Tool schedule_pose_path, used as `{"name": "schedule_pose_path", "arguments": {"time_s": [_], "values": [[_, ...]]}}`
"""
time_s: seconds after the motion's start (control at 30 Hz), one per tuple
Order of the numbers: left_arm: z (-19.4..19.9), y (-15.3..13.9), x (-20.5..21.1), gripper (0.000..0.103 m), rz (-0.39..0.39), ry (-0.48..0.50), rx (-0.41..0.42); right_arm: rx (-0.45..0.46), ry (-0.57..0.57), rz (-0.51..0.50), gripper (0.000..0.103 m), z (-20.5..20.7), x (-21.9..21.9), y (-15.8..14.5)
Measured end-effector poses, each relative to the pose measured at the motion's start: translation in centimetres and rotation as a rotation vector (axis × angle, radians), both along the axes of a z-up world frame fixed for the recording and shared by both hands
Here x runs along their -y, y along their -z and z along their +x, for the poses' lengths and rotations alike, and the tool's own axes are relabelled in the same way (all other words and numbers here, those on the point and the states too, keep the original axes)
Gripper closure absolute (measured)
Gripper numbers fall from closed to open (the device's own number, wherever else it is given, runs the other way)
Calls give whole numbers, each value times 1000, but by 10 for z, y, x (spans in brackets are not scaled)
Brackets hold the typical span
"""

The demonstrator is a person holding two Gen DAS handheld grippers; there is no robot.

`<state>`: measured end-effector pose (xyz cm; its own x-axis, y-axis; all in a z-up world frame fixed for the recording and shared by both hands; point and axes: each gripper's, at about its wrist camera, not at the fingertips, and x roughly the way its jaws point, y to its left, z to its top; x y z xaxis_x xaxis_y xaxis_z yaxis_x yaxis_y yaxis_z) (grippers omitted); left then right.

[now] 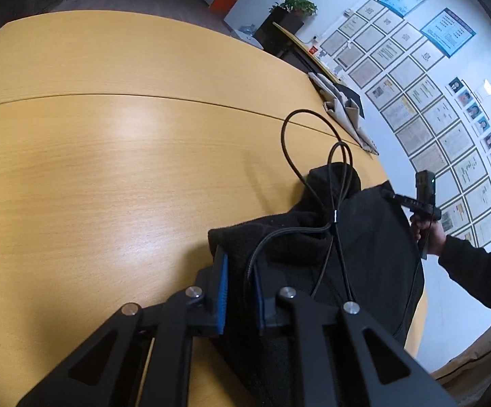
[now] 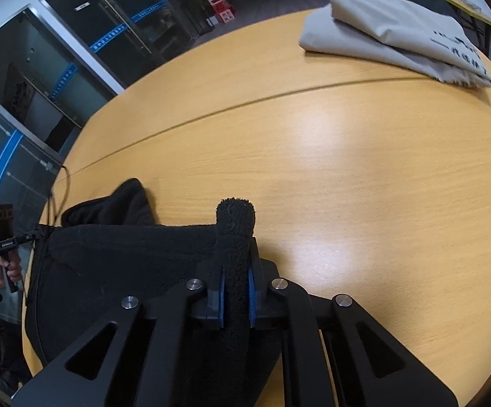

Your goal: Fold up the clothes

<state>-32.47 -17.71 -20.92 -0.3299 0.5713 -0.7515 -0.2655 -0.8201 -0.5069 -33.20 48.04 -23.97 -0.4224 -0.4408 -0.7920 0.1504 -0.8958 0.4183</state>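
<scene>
Both clamped tight on the fuzzy black fleece garment (image 2: 116, 247): left gripper (image 1: 240, 291) pinching one edge, right gripper (image 2: 235, 291) squeezing a rolled-up bit. Draped over the near edge of the light wooden table (image 2: 347, 169). Folded grey cloth (image 2: 391, 30) way off at the far side.

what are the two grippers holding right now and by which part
Both grip the black fleece garment: the right gripper pinches a bunched edge fold, the left gripper another edge fold.

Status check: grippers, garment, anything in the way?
Left gripper and right gripper both shut on black fleece garment. Cables draped over it. Folded grey garment far side, clear.
</scene>
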Motion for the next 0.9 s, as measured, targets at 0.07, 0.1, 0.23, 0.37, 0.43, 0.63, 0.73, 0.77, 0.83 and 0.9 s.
{"name": "schedule_pose_path", "arguments": {"time_s": [0.07,0.1,0.23,0.37,0.43,0.63,0.73,0.77,0.83,0.9], "values": [[1,1,-3,89,-21,-4,1,20,9,10,94,0,2,6],[4,-5,-2,86,-16,-12,-9,23,14,24,92,0,4,5],[17,-30,2,77,6,-44,-49,-18,51,98,61,6,6,-14],[44,-71,6,64,22,-44,-115,-133,45,92,46,28,21,-58],[62,-91,-1,55,34,-10,-134,-143,29,25,41,39,42,-71],[98,-99,-52,51,32,83,-114,14,-94,-134,41,47,163,-47],[114,-86,-67,51,39,77,-86,67,-104,-215,41,32,219,-28],[121,-84,-68,51,43,71,-77,81,-110,-232,41,26,235,-23],[132,-82,-69,51,37,62,-72,104,-120,-269,41,13,267,-16],[142,-81,-68,51,39,49,-69,115,-108,-254,30,2,287,-10]]}}
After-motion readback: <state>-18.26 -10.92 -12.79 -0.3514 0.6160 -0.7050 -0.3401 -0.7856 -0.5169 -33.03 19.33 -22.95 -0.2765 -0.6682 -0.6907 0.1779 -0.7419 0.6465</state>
